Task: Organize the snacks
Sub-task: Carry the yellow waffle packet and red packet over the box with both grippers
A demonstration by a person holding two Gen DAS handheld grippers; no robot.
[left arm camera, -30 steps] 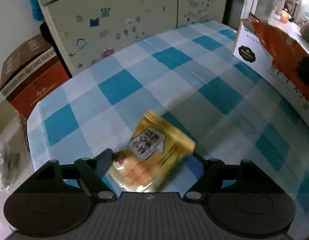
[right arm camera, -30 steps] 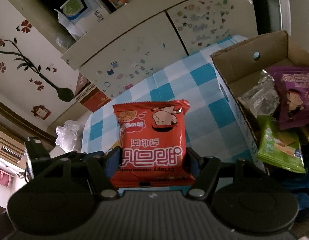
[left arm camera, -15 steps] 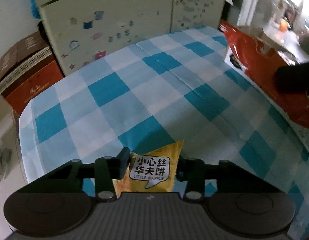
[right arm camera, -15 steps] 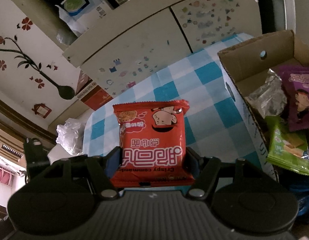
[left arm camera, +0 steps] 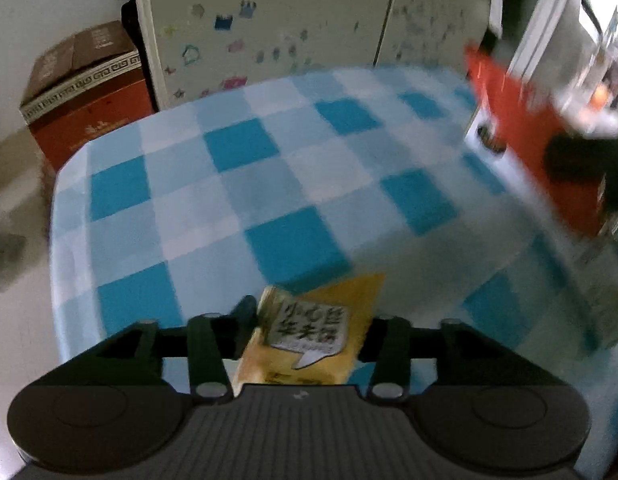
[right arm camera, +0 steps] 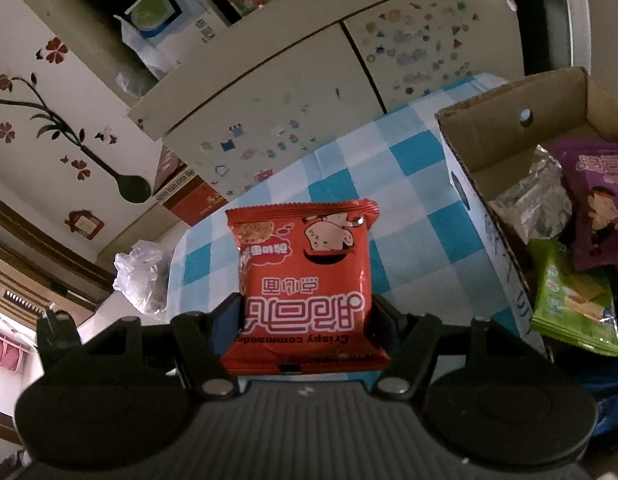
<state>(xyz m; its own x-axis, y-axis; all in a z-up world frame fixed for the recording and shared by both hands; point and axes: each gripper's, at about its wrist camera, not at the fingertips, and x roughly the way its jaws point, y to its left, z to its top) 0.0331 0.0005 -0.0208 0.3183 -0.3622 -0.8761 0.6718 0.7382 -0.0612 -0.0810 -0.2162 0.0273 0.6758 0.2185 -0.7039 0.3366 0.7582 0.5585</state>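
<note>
Left gripper [left arm camera: 309, 316]: jaws opening, with a yellow waffle packet [left arm camera: 309, 340] between the fingers. The left finger [left arm camera: 245, 312] lies against the packet's left edge; on the right side the packet's edge meets the finger, but blur keeps me from telling how firmly. The packet stands tilted, label bubble facing the camera, its far corner reaching beyond the fingertips over the blue-and-white checked tablecloth [left arm camera: 237, 144].

Right gripper [right arm camera: 305, 312]: clamped on a red crispy noodle snack bag [right arm camera: 305, 280], both fingers pressing its lower sides. The bag stands upright between them, print upside down to the camera, its top well beyond the fingertips.

To the right of the right fingers: an open cardboard box [right arm camera: 505, 120] on the tablecloth. Inside it are a purple snack bag [right arm camera: 597, 204], a green wafer packet [right arm camera: 573, 300] and a silver foil packet [right arm camera: 529, 204].

In the left wrist view, the red bag [left arm camera: 521, 120] shows blurred, far right of the fingers.
</note>
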